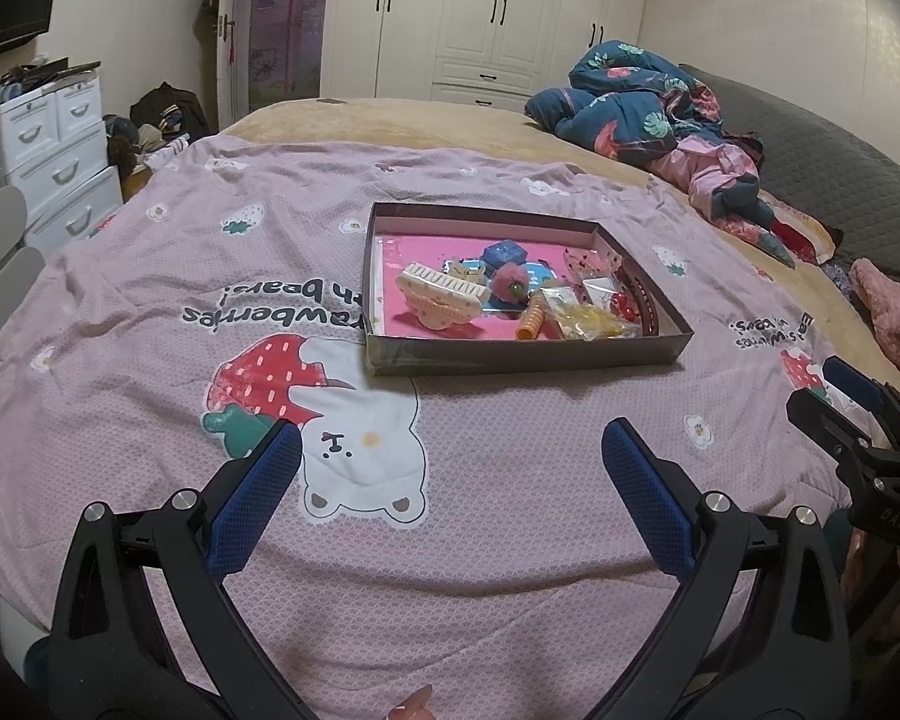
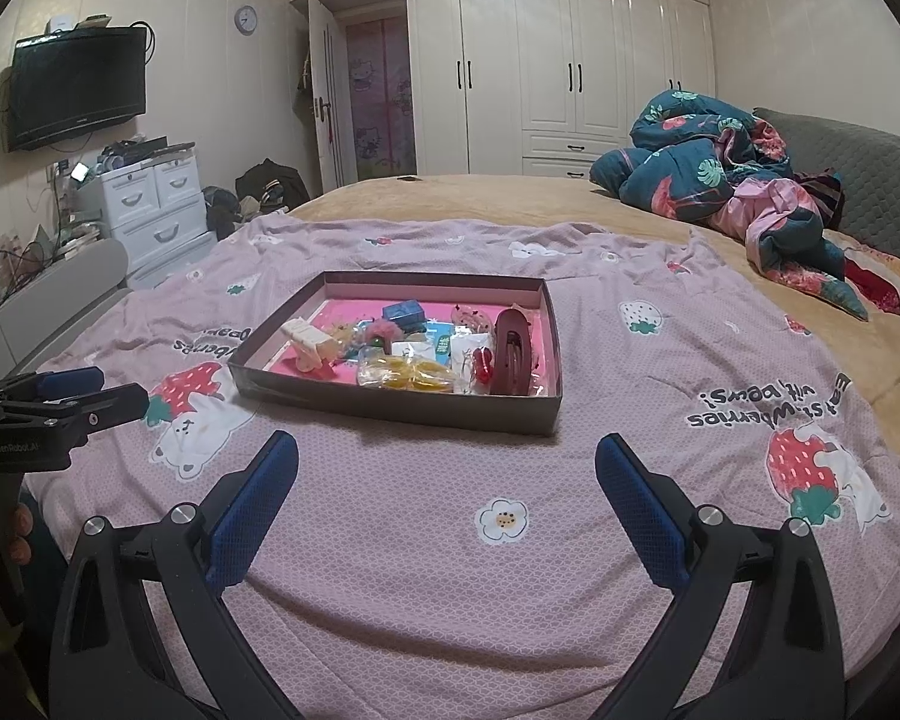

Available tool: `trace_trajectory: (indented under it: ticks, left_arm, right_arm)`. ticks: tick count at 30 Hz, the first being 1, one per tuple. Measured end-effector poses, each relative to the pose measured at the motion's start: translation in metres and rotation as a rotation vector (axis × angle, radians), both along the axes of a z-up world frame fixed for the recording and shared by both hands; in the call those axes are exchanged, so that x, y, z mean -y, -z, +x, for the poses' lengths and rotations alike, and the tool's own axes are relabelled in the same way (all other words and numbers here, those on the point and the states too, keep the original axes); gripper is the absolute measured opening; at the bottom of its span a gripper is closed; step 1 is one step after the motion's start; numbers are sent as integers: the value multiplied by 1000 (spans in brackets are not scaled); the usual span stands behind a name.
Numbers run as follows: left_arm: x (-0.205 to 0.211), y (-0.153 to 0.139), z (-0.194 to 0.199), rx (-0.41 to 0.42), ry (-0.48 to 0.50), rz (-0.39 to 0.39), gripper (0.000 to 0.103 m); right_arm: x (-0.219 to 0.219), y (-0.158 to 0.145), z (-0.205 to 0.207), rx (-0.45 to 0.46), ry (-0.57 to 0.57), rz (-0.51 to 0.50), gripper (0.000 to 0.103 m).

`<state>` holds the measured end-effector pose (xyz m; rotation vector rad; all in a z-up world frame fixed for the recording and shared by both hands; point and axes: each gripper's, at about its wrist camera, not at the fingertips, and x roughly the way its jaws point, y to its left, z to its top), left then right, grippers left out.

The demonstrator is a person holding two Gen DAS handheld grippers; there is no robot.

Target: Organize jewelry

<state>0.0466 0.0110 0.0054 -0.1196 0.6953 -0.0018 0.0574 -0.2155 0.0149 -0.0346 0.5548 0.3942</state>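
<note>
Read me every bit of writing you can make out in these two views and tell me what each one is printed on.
"strawberries with bears!", upside down, on the pink blanket, printed again near the left gripper.
"GenRobot.AI" on the left gripper's body.
"DAS", upside down, on the right gripper's body; this may be only part of the marking.
Small label on a packet in the tray: too blurred to read.
Wall clock numerals: too small to read.
</note>
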Motion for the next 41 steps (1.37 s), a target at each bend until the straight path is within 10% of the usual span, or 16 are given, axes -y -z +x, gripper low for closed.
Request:
trace_trajectory:
  ticks: [34, 41]
  left_arm:
    - [-6, 7, 7, -20, -59, 5, 94]
    - [-77, 25, 49, -124, -224, -10, 94]
  right_arm:
    - [12, 3, 10, 1, 47, -9, 99]
    - [93, 35, 104, -147, 309, 10, 99]
